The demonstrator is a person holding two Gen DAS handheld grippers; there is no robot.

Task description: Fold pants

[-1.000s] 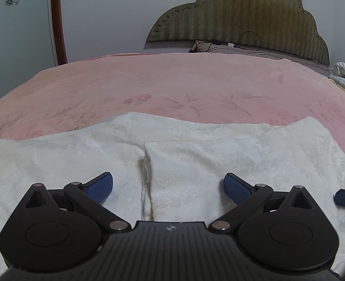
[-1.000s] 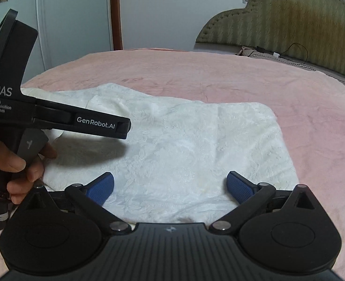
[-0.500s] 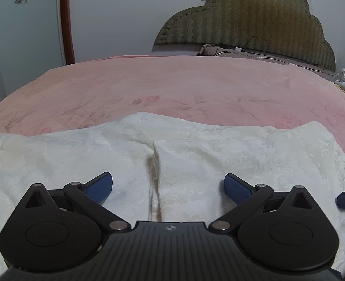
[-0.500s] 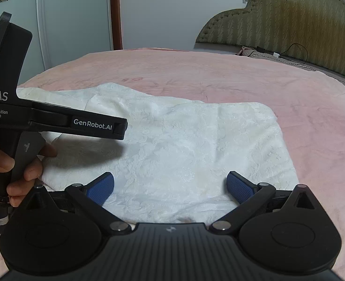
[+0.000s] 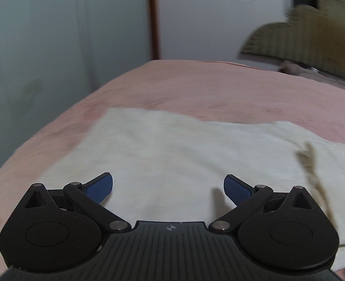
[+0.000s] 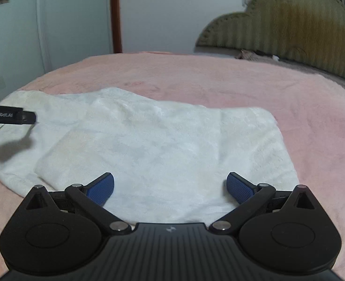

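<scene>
The white textured pants point(image 6: 163, 145) lie flat on the pink bed, partly folded, with a folded edge at the left point(image 6: 62, 149). In the left wrist view the pants point(image 5: 177, 149) spread ahead, blurred, with a fold crease at the right point(image 5: 313, 171). My left gripper point(image 5: 168, 188) is open and empty, low over the left part of the pants. My right gripper point(image 6: 170, 188) is open and empty, over the near edge of the pants. The left gripper's body point(image 6: 8, 117) shows at the far left of the right wrist view.
The pink bedspread point(image 6: 219, 82) surrounds the pants. An olive padded headboard point(image 6: 289, 23) stands at the back right. A white wardrobe point(image 6: 43, 23) and a brown door frame point(image 6: 115, 14) stand beyond the bed's left edge.
My left gripper has swung quickly to the left, so its view now faces the left end of the pants and the wardrobe. My right gripper has turned slightly left. Both stay open.
</scene>
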